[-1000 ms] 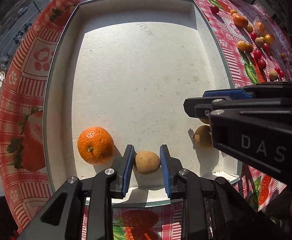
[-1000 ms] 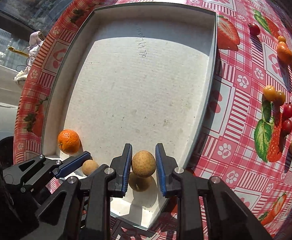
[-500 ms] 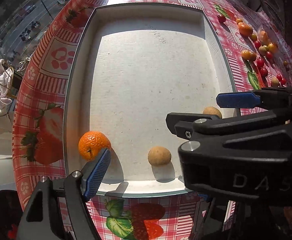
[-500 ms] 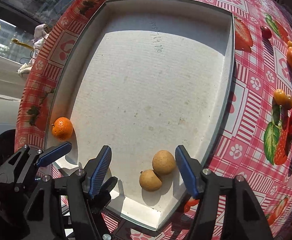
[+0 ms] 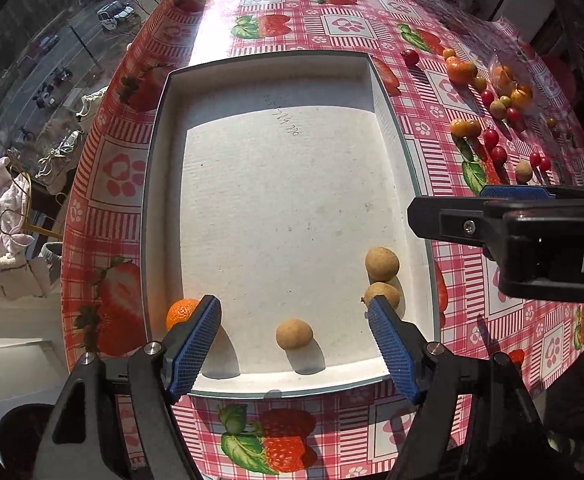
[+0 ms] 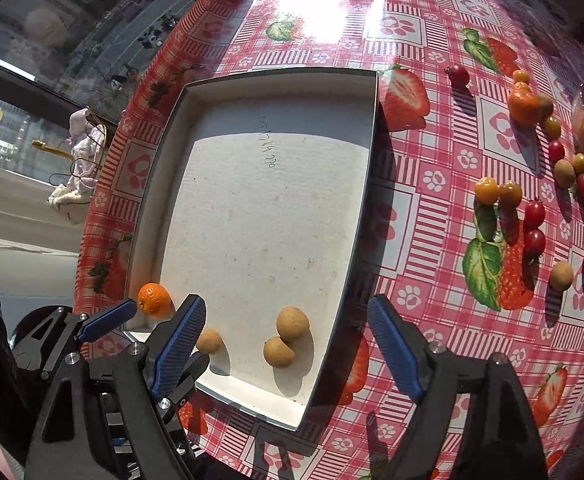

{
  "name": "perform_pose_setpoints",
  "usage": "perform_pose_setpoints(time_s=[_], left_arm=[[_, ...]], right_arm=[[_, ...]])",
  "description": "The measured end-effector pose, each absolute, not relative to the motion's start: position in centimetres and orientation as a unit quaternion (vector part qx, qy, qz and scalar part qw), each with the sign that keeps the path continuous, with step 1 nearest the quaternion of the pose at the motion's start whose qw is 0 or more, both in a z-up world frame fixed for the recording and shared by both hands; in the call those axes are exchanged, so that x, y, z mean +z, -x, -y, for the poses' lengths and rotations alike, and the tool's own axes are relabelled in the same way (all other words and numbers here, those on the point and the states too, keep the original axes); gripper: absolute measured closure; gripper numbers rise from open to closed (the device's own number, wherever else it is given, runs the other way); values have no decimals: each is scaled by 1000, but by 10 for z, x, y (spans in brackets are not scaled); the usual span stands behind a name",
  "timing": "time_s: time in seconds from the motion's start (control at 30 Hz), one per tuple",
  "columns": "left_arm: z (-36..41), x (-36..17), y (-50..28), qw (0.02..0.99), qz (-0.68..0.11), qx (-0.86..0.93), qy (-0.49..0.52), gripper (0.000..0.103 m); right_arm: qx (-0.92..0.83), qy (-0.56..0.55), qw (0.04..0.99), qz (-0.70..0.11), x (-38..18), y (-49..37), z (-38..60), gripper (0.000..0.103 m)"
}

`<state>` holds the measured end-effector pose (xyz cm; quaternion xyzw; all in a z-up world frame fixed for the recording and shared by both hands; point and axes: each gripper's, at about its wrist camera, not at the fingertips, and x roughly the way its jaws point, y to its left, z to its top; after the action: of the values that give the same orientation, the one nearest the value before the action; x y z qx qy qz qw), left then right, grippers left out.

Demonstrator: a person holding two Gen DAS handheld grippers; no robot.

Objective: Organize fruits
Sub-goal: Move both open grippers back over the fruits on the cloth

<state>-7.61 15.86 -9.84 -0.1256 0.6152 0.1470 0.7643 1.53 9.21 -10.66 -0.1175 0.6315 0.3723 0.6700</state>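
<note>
Left wrist view: the left gripper (image 5: 294,344) hangs wide apart, holding nothing, over the white tray (image 5: 155,184), a brown fruit (image 5: 294,333) lying between its fingers, the orange (image 5: 180,312) just behind the left finger. The right gripper (image 6: 283,344) gapes too, two touching brown fruits (image 6: 285,334) between its fingers; small fruits (image 6: 532,216) scatter on the tablecloth (image 6: 432,168) beyond the right finger.
</note>
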Motion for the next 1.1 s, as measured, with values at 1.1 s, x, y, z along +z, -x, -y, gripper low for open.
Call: perform_pose_setpoints(time_s=[1.1], left_arm=[[-66,-145,-107,768,-633,84,51,26]], right_arm=[[195,62,704,-680,-163,-125,97,18]])
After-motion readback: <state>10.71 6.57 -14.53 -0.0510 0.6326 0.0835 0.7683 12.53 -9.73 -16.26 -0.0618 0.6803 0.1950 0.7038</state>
